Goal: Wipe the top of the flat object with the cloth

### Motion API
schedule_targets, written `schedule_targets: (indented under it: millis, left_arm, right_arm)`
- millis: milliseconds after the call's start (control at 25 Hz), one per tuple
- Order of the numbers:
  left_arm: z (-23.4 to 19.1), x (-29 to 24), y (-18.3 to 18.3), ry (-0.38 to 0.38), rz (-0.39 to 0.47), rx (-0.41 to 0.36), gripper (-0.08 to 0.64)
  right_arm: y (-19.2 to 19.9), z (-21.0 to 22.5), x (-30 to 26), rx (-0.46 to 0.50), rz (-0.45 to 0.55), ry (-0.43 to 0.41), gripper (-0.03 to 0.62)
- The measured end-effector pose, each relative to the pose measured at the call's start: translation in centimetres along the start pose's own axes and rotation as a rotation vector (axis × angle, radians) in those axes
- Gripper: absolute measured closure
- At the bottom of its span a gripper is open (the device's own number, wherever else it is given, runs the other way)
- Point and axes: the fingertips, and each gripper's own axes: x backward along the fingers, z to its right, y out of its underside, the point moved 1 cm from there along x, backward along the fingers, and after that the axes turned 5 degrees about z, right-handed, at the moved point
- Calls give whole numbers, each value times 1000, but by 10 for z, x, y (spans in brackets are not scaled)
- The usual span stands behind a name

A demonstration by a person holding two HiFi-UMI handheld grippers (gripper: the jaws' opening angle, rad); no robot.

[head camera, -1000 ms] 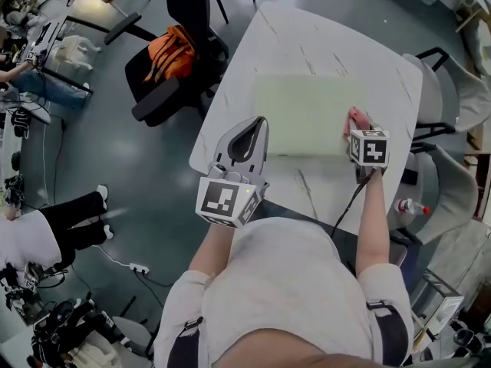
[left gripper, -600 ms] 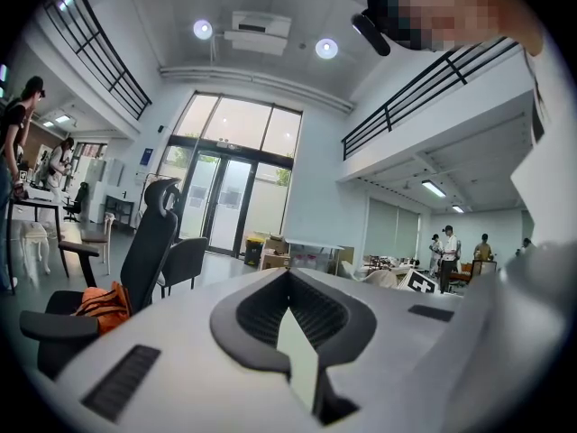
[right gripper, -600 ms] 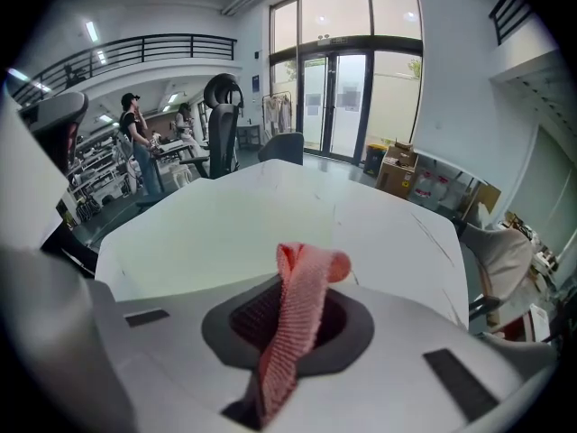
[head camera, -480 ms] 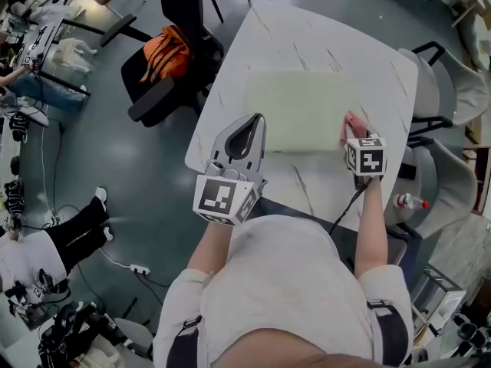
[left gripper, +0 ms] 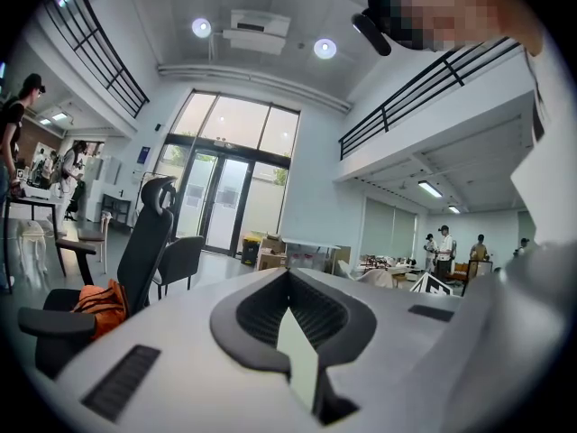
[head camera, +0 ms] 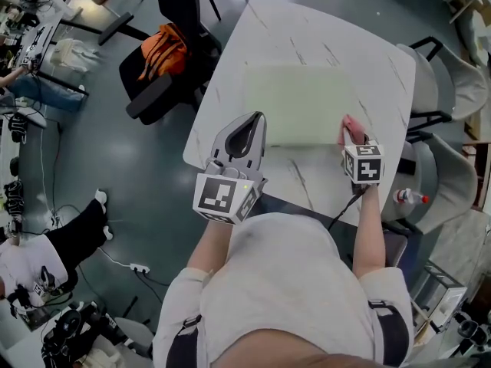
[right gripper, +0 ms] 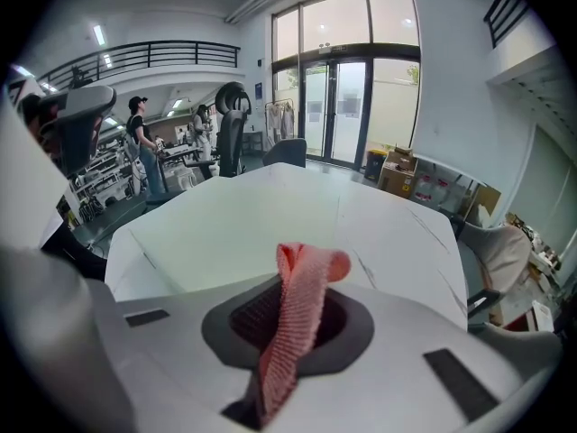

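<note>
A pale green flat mat [head camera: 299, 102] lies on the white marble-look table [head camera: 307, 33]. My right gripper [head camera: 354, 138] is shut on a pink cloth [head camera: 349, 127] and rests at the mat's near right corner. In the right gripper view the cloth [right gripper: 302, 300] stands up out of the closed jaws of the right gripper [right gripper: 293, 282], with the mat [right gripper: 234, 228] spread ahead of them. My left gripper [head camera: 247, 129] hovers at the table's near left edge, beside the mat, shut and holding nothing. The left gripper view shows the left gripper [left gripper: 288, 282] aimed out over the room.
A black office chair with an orange bag [head camera: 165, 52] stands left of the table. Grey chairs [head camera: 449, 79] stand on the right. A small bottle [head camera: 406, 201] sits low at the right. A cable [head camera: 344, 205] hangs from the right gripper. A person's legs [head camera: 73, 232] stretch out on the floor at the left.
My right gripper has drawn the cloth back along the mat's right edge, towards the near corner. The left gripper has kept its place.
</note>
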Motion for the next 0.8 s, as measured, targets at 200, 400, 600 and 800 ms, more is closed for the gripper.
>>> schedule_targets:
  millis: [200,400,600,800]
  left_arm:
    - [-8,13,-2,-29,8,4,545]
    - [-28,35,-5,-61,15,7,545]
    - [-47,58,-10,-85,16,3,545]
    - [-67,88,-13,-108,11,0,545]
  right_arm:
    - [-4,-16,-1,28,11,-9,561]
    - [-10,-50,-6,40,22,-34,561]
    - [-21,-88,-12,55,37,-48,561]
    - [-28,-123,-18,62,47,-49,561]
